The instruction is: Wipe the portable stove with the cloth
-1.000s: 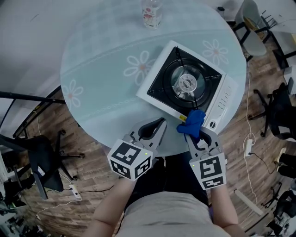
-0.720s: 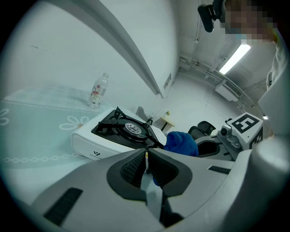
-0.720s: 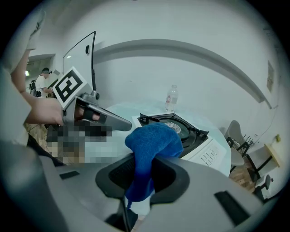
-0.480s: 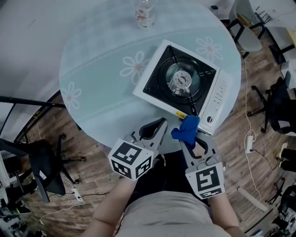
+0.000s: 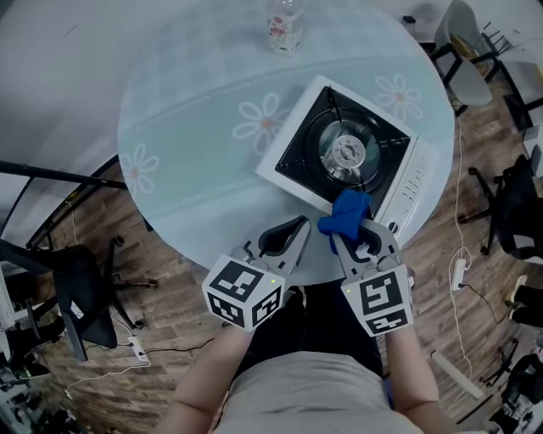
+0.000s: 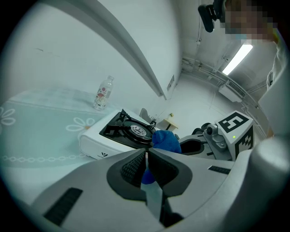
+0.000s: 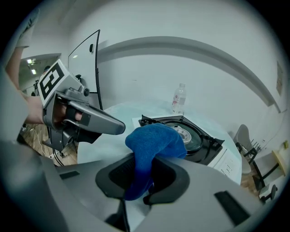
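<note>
- Both grippers are held low, in front of the person's body, at the near edge of the round table point(image 5: 187, 161).
- The left gripper point(image 5: 293, 230) reaches just over that near edge. Its jaws are pressed together with nothing between them. It points toward the stove but stays clear of it.
- The right gripper point(image 5: 355, 236) sits just beside it, to its right, over the near-right edge of the table. Its jaws are pinching the blue cloth point(image 5: 346, 212).
- A lower fold of the cloth is clamped between the pads, and the rest bulges up and forward past the fingertips as a rounded bunch.
- In the head view the bunch lies over the near edge of the portable stove point(image 5: 293, 140), beside its front panel. Whether it touches the metal cannot be told.
- The stove is white with a black top and a round burner point(image 5: 348, 153) in the middle. It stands on the right half of the table, turned at an angle so that one corner points to the near edge.
- A clear plastic bottle point(image 5: 286, 20) stands upright at the far edge of the table, well apart from the stove.
- A grey chair point(image 5: 462, 51) stands on the floor beyond the far-right edge.
</note>
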`<control>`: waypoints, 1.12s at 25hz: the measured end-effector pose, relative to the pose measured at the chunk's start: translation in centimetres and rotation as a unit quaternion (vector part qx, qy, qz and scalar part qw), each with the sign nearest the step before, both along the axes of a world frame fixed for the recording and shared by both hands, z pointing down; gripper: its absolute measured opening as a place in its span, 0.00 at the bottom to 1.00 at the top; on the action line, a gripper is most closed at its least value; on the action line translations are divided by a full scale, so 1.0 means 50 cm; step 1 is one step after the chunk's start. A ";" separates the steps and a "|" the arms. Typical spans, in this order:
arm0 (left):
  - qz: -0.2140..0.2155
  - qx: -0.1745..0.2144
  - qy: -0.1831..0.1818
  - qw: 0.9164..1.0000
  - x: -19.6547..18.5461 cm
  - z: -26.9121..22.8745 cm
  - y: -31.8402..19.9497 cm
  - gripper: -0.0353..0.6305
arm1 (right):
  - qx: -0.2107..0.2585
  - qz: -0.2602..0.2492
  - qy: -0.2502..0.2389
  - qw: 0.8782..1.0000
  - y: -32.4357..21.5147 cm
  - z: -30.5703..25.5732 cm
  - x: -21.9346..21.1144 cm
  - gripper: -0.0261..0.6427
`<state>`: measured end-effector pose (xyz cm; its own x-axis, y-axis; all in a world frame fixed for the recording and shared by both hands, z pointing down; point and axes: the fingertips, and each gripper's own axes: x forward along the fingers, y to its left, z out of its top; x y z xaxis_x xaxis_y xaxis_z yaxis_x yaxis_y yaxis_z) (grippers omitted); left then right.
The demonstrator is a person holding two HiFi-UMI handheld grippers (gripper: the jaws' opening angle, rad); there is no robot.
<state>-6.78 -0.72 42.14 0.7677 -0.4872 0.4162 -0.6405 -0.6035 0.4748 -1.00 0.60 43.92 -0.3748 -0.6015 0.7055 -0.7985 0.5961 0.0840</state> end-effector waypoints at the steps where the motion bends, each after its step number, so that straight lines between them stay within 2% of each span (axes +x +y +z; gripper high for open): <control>1: -0.003 -0.001 0.000 1.000 -0.002 0.001 -0.004 0.10 | -0.004 -0.002 -0.001 1.000 -0.004 0.004 -0.003 0.18; 9: -0.026 -0.010 0.002 1.000 -0.018 0.012 -0.041 0.10 | -0.030 -0.031 0.000 0.999 -0.035 0.028 -0.036 0.18; 17: -0.062 -0.017 0.003 0.998 -0.051 0.022 -0.069 0.10 | -0.035 -0.082 0.003 0.996 -0.068 0.030 -0.091 0.18; 28: -0.105 -0.017 0.002 0.994 -0.115 0.021 -0.098 0.10 | -0.042 -0.117 -0.005 0.992 -0.112 0.028 -0.161 0.18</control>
<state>-12.51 -5.65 43.19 0.6523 -0.6229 0.4319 -0.7486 -0.4400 0.4959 -9.06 -5.02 45.33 -0.5052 -0.4360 0.7447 -0.6374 0.7703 0.0185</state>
